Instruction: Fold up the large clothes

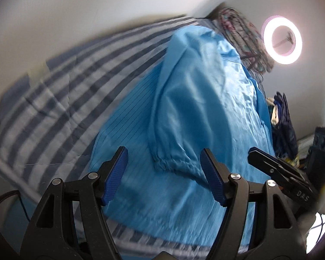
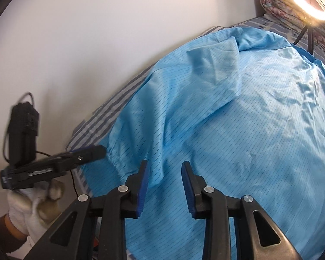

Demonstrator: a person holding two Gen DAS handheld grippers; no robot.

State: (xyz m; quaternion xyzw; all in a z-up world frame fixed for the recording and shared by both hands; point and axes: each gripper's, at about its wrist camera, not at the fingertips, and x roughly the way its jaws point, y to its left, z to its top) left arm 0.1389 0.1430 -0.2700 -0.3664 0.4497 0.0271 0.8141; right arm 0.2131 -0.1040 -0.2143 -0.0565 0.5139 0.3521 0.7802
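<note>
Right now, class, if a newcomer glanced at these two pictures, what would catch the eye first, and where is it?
The big blue coat spread over the striped bedsheet fills both views. A glowing ring lamp stands at the far end of the bed. The left gripper hangs open around the elastic cuff, and the right gripper is open over the cloth.

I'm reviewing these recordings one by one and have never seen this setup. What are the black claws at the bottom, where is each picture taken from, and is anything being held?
No robot here: a person carries a hand-held two-finger gripper in each hand, each with its own fisheye camera looking along the fingers. One picture is from the left gripper, the other from the right gripper. The right view also shows the person's gloved left hand. A large light blue garment lies spread on a striped bed sheet, one sleeve folded across it; its elastic cuff sits just ahead of the left gripper. Both grippers are open and hold nothing. A ring light glows nearby.
</note>
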